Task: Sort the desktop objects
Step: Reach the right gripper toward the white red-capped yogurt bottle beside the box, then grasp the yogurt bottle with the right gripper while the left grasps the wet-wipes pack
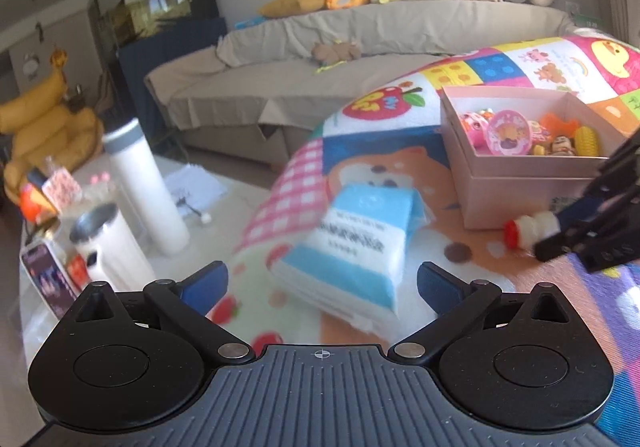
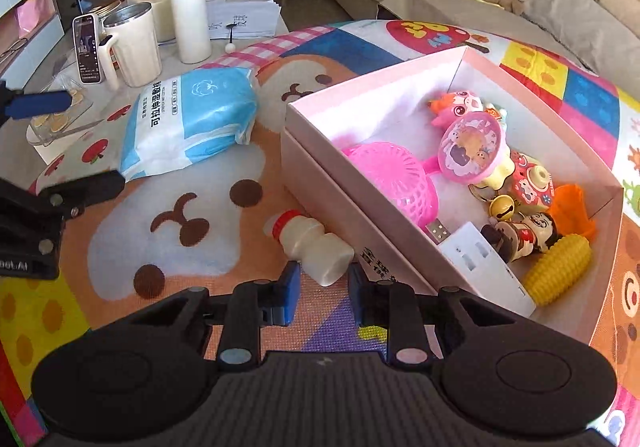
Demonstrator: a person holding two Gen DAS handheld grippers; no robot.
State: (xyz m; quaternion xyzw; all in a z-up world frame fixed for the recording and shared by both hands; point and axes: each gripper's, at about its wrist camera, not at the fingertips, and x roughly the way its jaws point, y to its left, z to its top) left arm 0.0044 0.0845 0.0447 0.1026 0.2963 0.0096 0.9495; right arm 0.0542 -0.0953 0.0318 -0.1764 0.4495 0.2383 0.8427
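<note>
The right gripper (image 2: pixel 323 287) has its blue pads on both sides of the base of a small plastic drink bottle (image 2: pixel 310 247), which lies on the cartoon mat (image 2: pixel 208 215); real contact is hard to judge. Beside it stands the pink cardboard box (image 2: pixel 360 215), where toys partly hide a white charger (image 2: pixel 478 253). The left gripper (image 1: pixel 322 283) is spread wide before a blurred soft tissue pack (image 1: pixel 352 243).
</note>
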